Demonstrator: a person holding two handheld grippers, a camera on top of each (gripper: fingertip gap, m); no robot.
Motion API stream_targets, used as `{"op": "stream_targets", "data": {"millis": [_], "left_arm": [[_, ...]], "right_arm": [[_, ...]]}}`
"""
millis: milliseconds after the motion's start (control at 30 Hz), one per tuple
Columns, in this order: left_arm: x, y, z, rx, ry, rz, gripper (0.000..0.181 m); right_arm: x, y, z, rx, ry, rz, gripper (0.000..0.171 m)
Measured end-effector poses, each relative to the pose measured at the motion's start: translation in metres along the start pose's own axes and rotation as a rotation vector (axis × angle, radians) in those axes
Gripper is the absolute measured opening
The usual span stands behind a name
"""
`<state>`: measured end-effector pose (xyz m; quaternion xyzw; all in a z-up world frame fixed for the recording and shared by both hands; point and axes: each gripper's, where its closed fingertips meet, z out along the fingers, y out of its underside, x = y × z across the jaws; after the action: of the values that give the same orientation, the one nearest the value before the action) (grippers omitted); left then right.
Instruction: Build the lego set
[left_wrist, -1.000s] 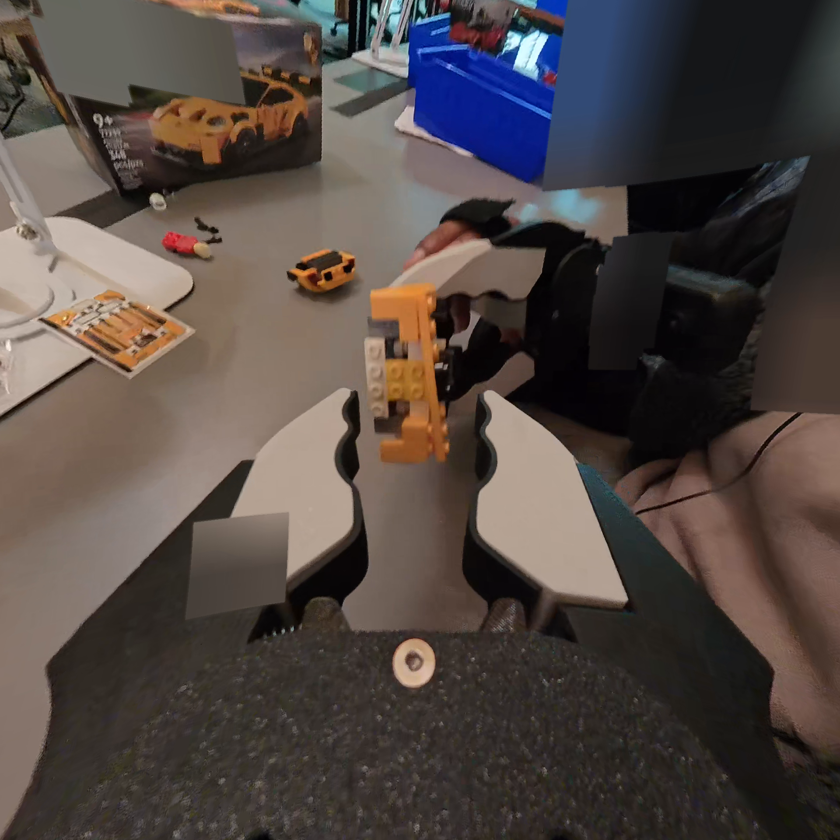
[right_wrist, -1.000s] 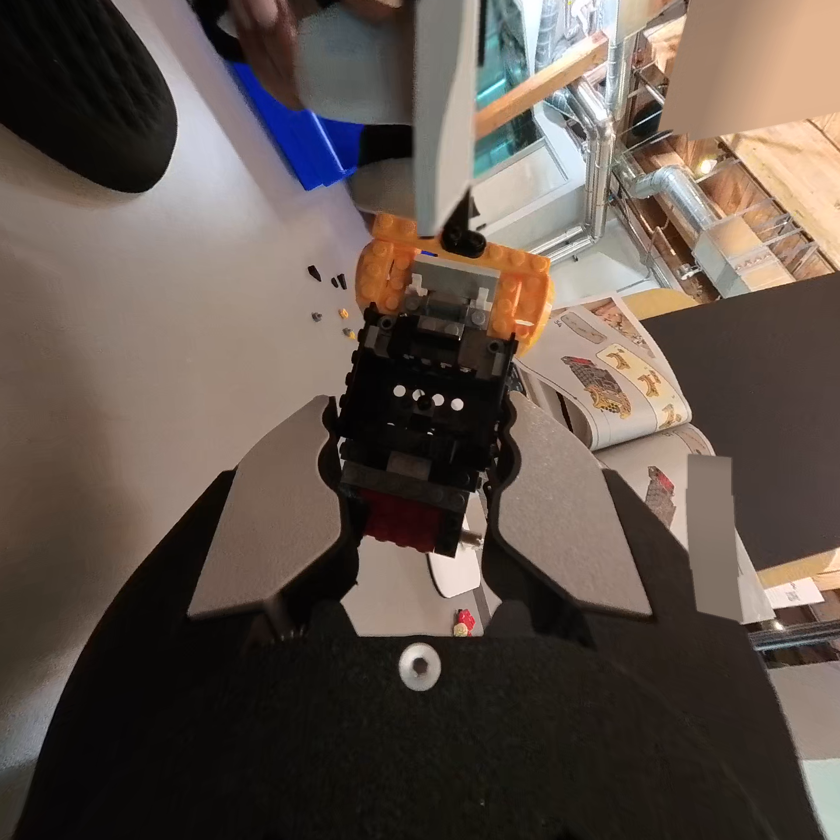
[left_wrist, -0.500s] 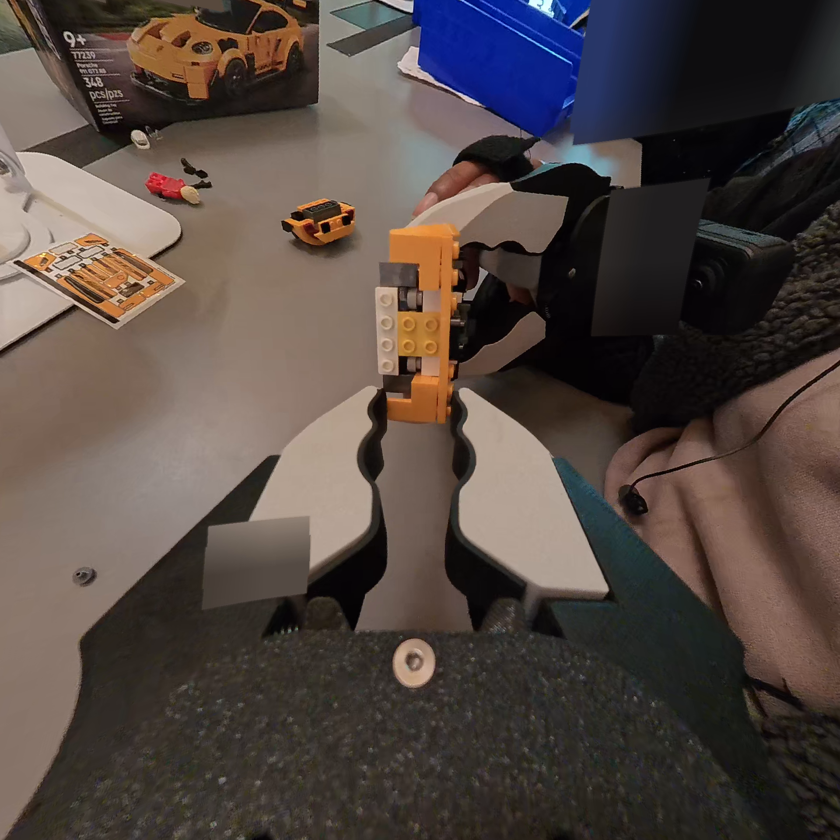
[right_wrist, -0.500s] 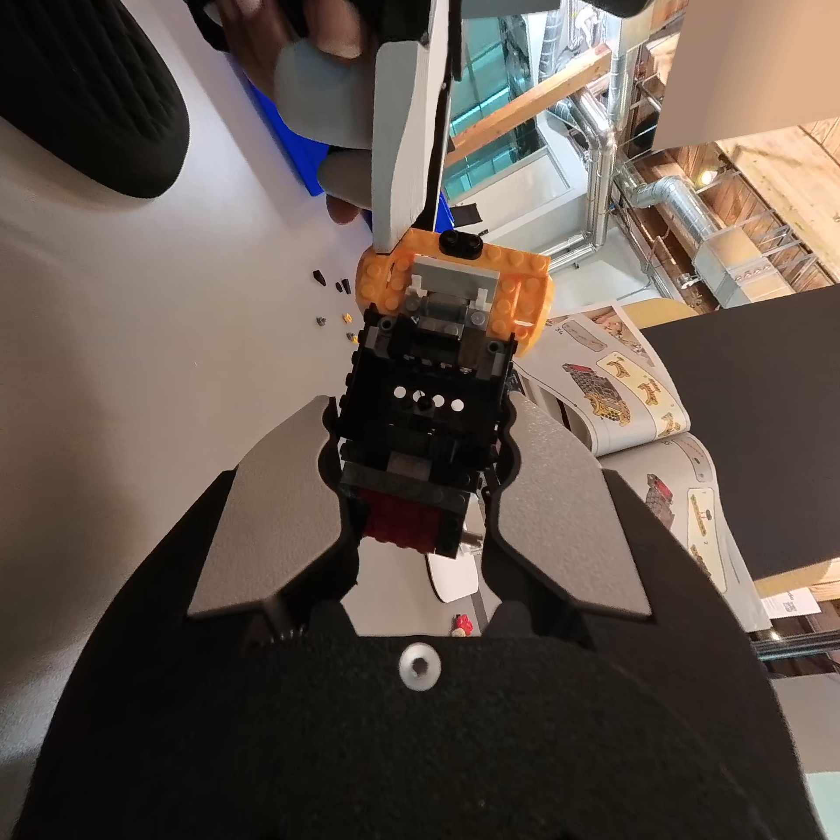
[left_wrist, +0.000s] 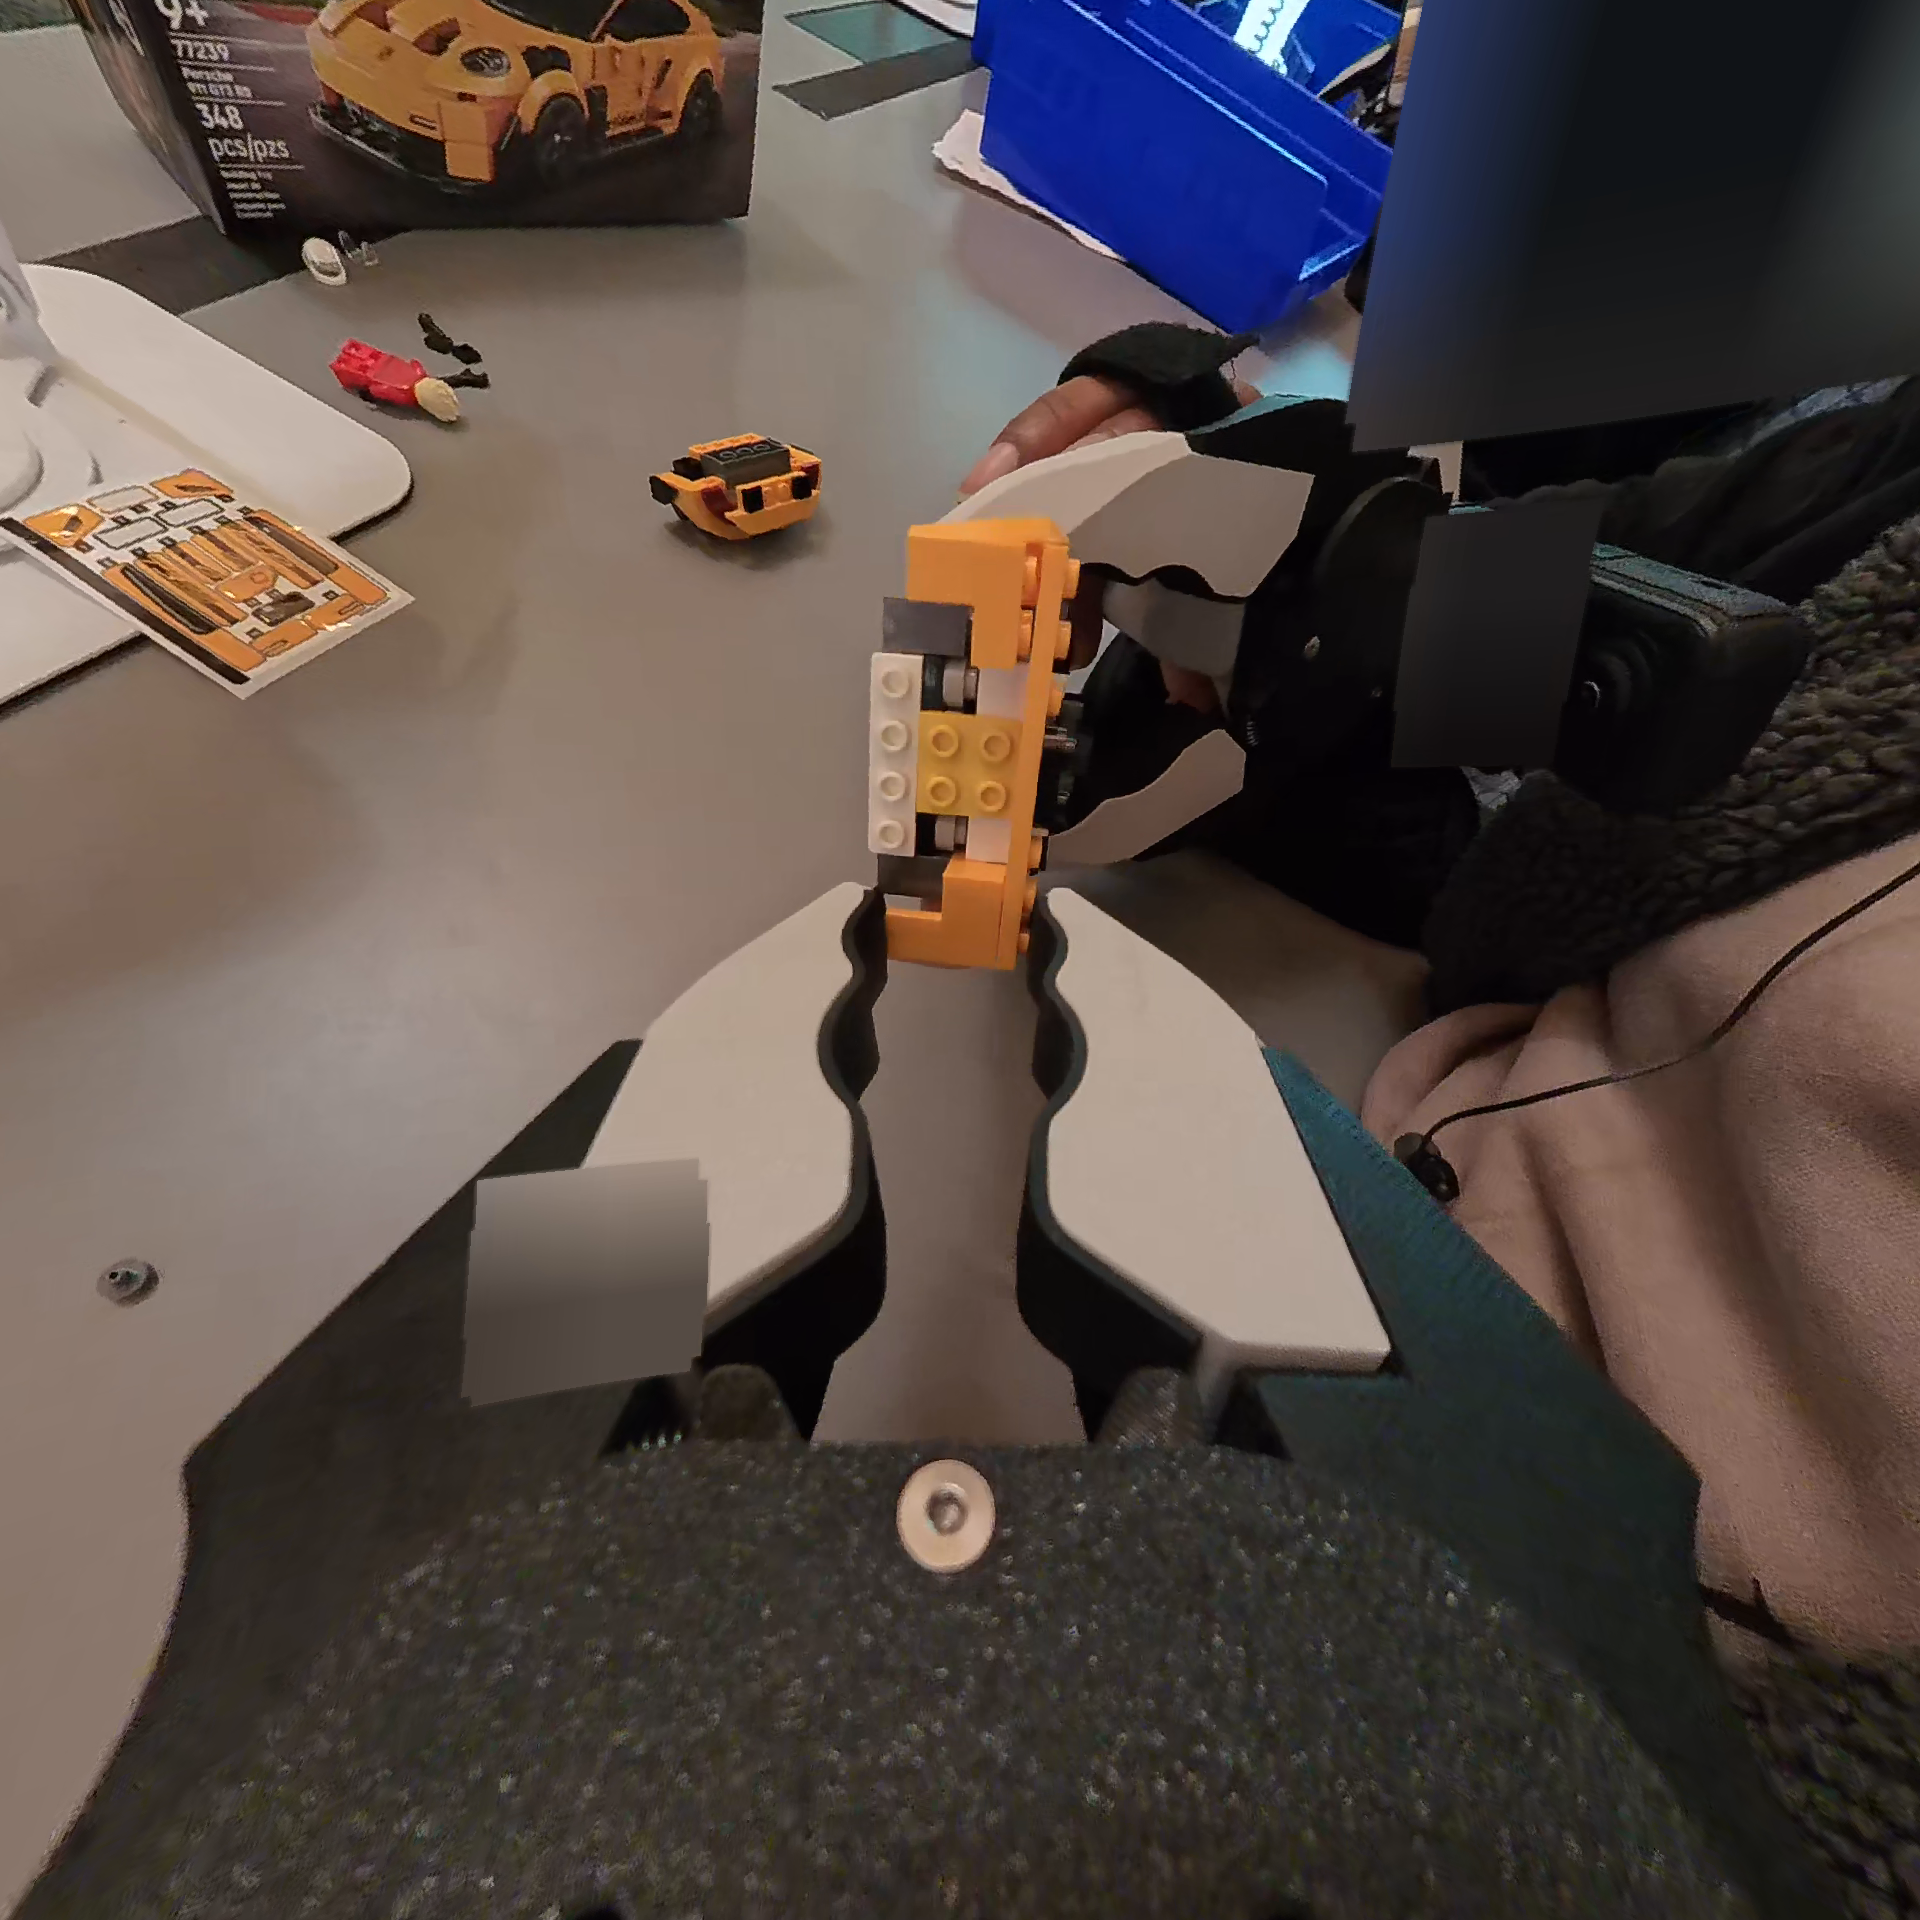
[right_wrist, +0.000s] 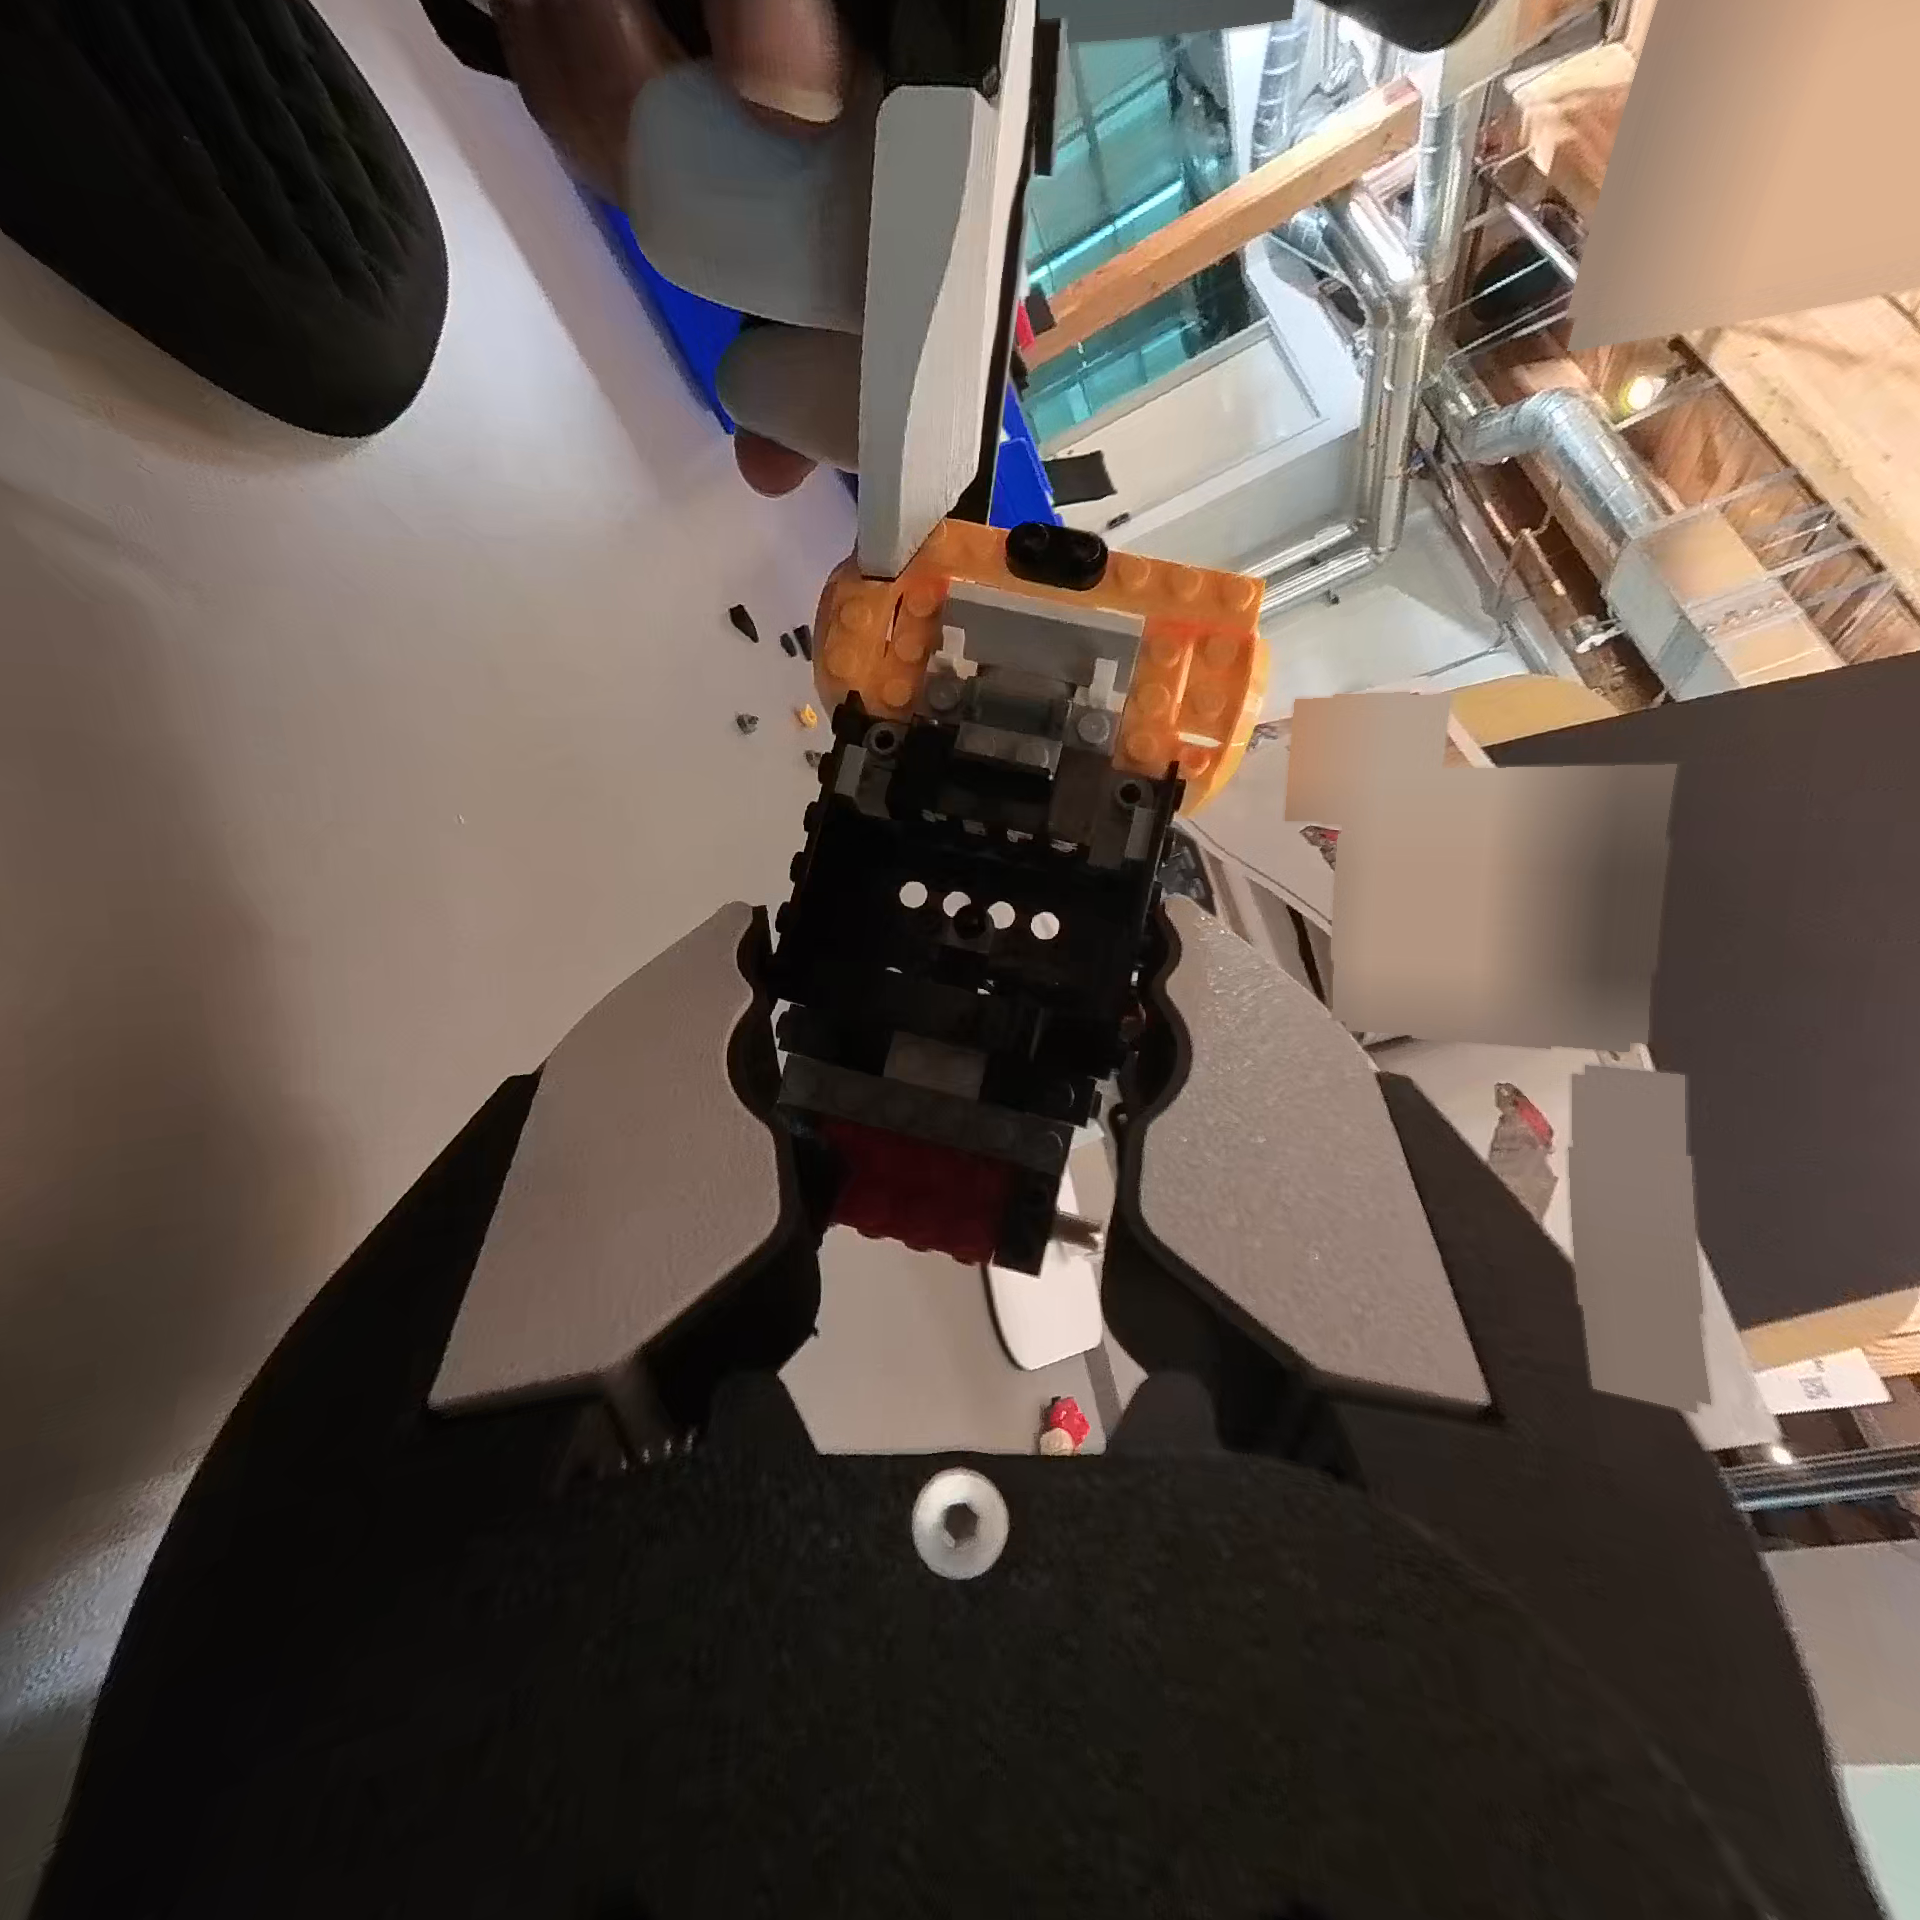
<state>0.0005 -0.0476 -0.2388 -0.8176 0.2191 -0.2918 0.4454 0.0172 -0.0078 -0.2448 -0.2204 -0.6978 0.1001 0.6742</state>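
A part-built lego car, with a black chassis (right_wrist: 966, 935) and an orange, white and yellow end (left_wrist: 966, 727), hangs in the air between both grippers. My right gripper (right_wrist: 961, 935) is shut on the black chassis, with a dark red part at its near end. My left gripper (left_wrist: 956, 914) is shut on the lower orange tip of the build. The right gripper's fingers (left_wrist: 1143, 499) show behind the build in the left wrist view. One of the left gripper's fingers (right_wrist: 925, 312) comes down onto the orange end in the right wrist view.
On the grey table lie the set's box (left_wrist: 447, 104), a sticker sheet (left_wrist: 208, 571), a small orange sub-build (left_wrist: 743, 488), a red figure part (left_wrist: 390, 376), a white base (left_wrist: 208, 416) and a blue bin (left_wrist: 1164, 156). Tiny loose pieces (right_wrist: 769, 665) lie beyond the build. Tip to tip, the grippers are about 5 centimeters apart. The small orange sub-build (left_wrist: 743, 488) sits 20 centimeters or so from the ends of my right fingers.
My left gripper has moved up to the build and narrowed its fingers around the lower orange tip. The right gripper has kept its hold on the chassis.
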Motion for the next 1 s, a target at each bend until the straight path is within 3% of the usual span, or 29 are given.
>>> {"op": "stream_targets", "data": {"millis": [167,333,433,567,733,833,1000], "left_arm": [[-0.005,0.008,0.003,-0.014,0.024,-0.106,0.027],[-0.013,0.025,0.006,-0.031,0.119,-0.325,0.027],[-0.021,0.034,0.003,-0.068,0.103,-0.336,0.027],[-0.02,0.036,-0.002,-0.126,0.084,-0.251,0.027],[-0.015,0.027,-0.004,-0.211,0.025,-0.038,0.026],[-0.011,0.024,-0.004,-0.26,-0.033,0.115,0.026],[-0.003,0.022,-0.001,-0.297,-0.091,0.283,0.026]], "right_arm": [[-0.011,0.006,0.003,-0.025,-0.088,0.098,0.067],[-0.034,0.01,0.005,-0.077,-0.283,0.266,0.069],[-0.042,0.008,0.0,-0.087,-0.417,0.4,0.074],[-0.039,0.005,-0.011,-0.087,-0.626,0.646,0.074],[0.003,-0.023,-0.011,-0.011,-0.871,0.976,0.068],[0.013,-0.034,-0.001,-0.021,-0.933,1.006,0.065],[-0.008,-0.036,0.002,-0.081,-0.988,0.903,0.052]]}}
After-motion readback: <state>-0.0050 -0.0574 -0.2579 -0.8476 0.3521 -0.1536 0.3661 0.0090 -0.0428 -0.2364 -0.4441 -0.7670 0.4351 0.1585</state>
